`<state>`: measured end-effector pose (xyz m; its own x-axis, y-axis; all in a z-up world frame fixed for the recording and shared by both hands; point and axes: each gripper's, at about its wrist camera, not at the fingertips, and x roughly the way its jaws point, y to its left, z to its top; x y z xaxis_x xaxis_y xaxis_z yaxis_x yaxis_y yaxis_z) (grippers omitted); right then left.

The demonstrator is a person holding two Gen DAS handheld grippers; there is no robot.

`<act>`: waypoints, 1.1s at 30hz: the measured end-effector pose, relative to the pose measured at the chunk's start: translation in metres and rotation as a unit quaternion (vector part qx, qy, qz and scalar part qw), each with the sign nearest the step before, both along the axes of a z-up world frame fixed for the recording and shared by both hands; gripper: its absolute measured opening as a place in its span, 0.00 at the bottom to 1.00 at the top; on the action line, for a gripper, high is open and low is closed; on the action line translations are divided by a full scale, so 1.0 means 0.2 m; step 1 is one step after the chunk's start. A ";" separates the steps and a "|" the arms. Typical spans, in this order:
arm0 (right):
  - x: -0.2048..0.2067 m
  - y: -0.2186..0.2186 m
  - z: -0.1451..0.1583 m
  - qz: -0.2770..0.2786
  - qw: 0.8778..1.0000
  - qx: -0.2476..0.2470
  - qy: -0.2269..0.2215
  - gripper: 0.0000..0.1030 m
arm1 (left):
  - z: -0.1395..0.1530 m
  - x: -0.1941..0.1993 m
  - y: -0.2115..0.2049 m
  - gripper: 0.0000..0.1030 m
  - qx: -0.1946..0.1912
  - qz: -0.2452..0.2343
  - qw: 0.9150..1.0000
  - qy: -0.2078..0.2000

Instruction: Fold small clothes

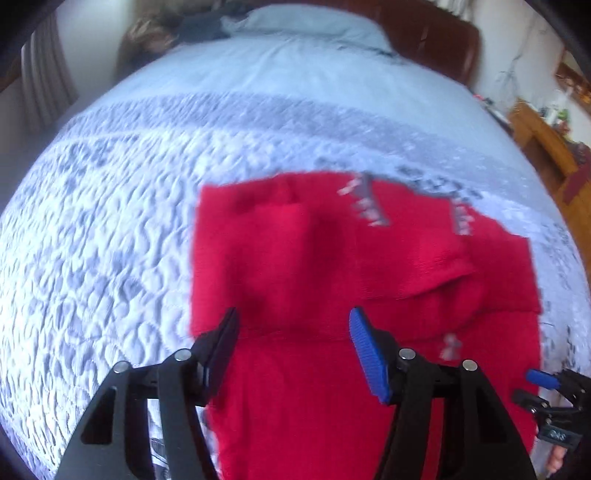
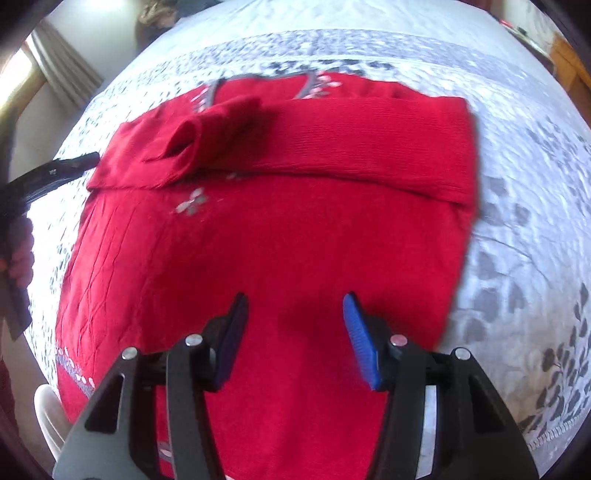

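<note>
A small red knitted sweater [image 1: 325,258] lies flat on the bed, both sleeves folded across its chest and grey flowered trim at the neck. My left gripper [image 1: 293,325] hovers over its left part, open, with only cloth showing below the gap. In the right wrist view the sweater [image 2: 258,240] fills the middle, with one sleeve [image 2: 332,140] laid across it and a cuff [image 2: 192,144] on top. My right gripper [image 2: 295,301] stands open above the lower body of the sweater. The left gripper [image 2: 59,171] shows at the sweater's left edge, held by a hand [image 2: 20,254].
The bed carries a white quilt [image 1: 110,240] with a grey leaf pattern [image 2: 517,258]. A pale pillow [image 1: 306,22] and a brown headboard [image 1: 436,33] lie at the far end. Wooden furniture [image 1: 543,140] stands to the right, a curtain [image 2: 62,70] to the left.
</note>
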<state>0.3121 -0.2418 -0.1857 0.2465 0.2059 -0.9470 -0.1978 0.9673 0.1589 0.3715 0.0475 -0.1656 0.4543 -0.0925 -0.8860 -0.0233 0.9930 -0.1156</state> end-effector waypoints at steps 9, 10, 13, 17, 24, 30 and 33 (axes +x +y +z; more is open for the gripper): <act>0.09 0.13 -0.04 0.010 0.999 -0.021 0.044 0.55 | -0.21 0.04 0.12 0.56 -0.039 0.018 0.998 0.043; 0.11 0.16 -0.01 0.015 0.999 -0.007 0.042 0.54 | -0.21 0.04 0.13 0.56 -0.043 0.019 0.998 0.046; 0.20 0.31 0.13 0.040 0.998 0.028 0.033 0.54 | -0.17 0.06 0.14 0.53 -0.050 0.023 0.997 0.051; 0.39 0.56 0.25 0.077 0.997 0.025 0.010 0.52 | -0.07 0.07 0.17 0.53 -0.016 0.039 0.999 0.025; 0.70 0.83 0.12 0.079 0.993 0.054 0.070 0.44 | -0.22 0.20 0.28 0.57 -0.015 0.067 0.995 0.076; 0.80 0.94 -0.05 0.065 0.993 0.030 0.098 0.46 | -0.24 0.22 0.28 0.58 -0.014 0.061 0.995 0.077; 0.83 1.00 -0.11 0.070 0.993 -0.002 0.094 0.46 | -0.24 0.22 0.28 0.59 -0.009 0.061 0.995 0.074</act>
